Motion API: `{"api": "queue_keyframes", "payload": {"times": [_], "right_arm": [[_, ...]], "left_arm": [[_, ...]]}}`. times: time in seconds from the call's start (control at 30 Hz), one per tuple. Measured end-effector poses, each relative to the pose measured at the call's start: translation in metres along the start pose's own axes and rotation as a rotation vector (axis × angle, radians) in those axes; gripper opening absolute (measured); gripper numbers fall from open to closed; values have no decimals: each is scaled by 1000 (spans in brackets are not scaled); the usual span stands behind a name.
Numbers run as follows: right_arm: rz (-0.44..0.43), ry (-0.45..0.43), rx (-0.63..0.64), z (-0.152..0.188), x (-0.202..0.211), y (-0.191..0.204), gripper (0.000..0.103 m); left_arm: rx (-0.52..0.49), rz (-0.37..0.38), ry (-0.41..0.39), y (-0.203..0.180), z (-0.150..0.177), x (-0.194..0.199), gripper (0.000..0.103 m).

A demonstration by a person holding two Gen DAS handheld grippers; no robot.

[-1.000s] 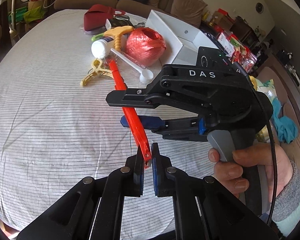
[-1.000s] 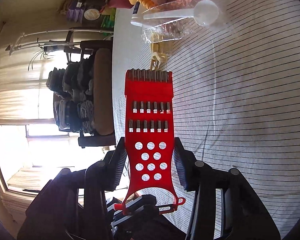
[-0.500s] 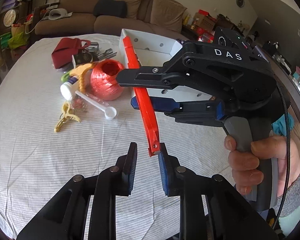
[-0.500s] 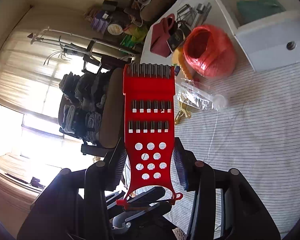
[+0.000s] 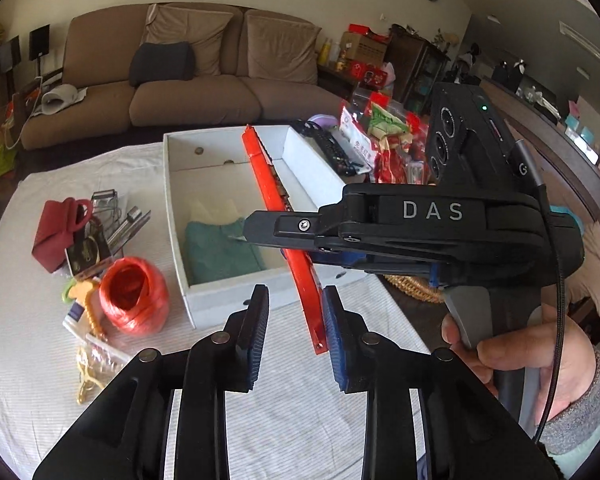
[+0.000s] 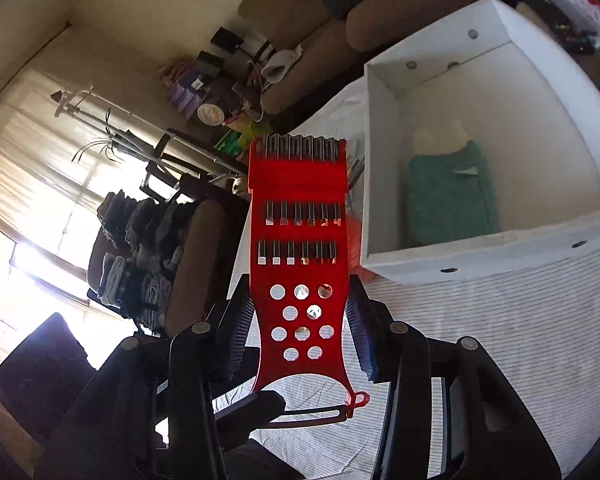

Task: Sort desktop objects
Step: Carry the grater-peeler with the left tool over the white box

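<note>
A flat red grater (image 6: pixel 298 240) with slots and round holes is clamped by its edges in my right gripper (image 6: pixel 300 340). In the left wrist view the red grater (image 5: pixel 278 208) shows edge-on, held in the air in front of a white box (image 5: pixel 300 152). My left gripper (image 5: pixel 294 334) is open and empty, its fingers either side of the grater's lower end, just apart from it. The white box (image 6: pixel 384 92) holds a teal cloth (image 6: pixel 448 196) and a pale item (image 6: pixel 440 138).
On the striped tablecloth (image 5: pixel 40 360) left of the box lie a red twine ball (image 5: pixel 134 296), a red pouch (image 5: pixel 58 232), metal clips (image 5: pixel 116 216), a yellow clip (image 5: pixel 88 380) and a bottle. Snack bags (image 5: pixel 380 136) lie right of the box. A sofa (image 5: pixel 180 80) stands behind.
My left gripper let go of the grater's end and opened wide. The right gripper, still holding the grater, carried it up and toward the white box.
</note>
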State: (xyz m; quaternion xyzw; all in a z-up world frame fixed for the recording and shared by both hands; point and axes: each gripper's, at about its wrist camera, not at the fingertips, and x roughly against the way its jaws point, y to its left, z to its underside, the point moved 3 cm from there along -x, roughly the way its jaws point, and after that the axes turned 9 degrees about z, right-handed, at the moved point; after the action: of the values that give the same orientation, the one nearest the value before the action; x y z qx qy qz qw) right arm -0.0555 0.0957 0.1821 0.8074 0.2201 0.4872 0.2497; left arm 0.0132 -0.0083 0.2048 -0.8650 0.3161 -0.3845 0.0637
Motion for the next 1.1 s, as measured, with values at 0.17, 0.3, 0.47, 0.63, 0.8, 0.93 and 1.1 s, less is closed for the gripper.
{"api": "queue_keyframes", "payload": {"times": [0.17, 0.3, 0.47, 0.63, 0.8, 0.93, 1.1], "right_arm": [[89, -29, 13, -42, 21, -19, 43], [158, -43, 14, -75, 26, -43, 43], [270, -6, 27, -107, 6, -74, 43], [358, 71, 49, -119, -36, -99, 43], [429, 152, 35, -127, -78, -129, 43], [517, 227, 64, -131, -108, -152, 43], [609, 318, 108, -130, -140, -170, 43]], "left_arm": [[-29, 2, 8, -13, -36, -34, 28], [-40, -11, 19, -9, -56, -61, 28], [-29, -30, 52, 13, -72, -94, 28], [-2, -57, 86, 47, -77, -123, 28], [23, -71, 116, 69, -76, -142, 28], [34, -73, 138, 80, -74, -157, 28], [39, -75, 160, 86, -74, -170, 28]]}}
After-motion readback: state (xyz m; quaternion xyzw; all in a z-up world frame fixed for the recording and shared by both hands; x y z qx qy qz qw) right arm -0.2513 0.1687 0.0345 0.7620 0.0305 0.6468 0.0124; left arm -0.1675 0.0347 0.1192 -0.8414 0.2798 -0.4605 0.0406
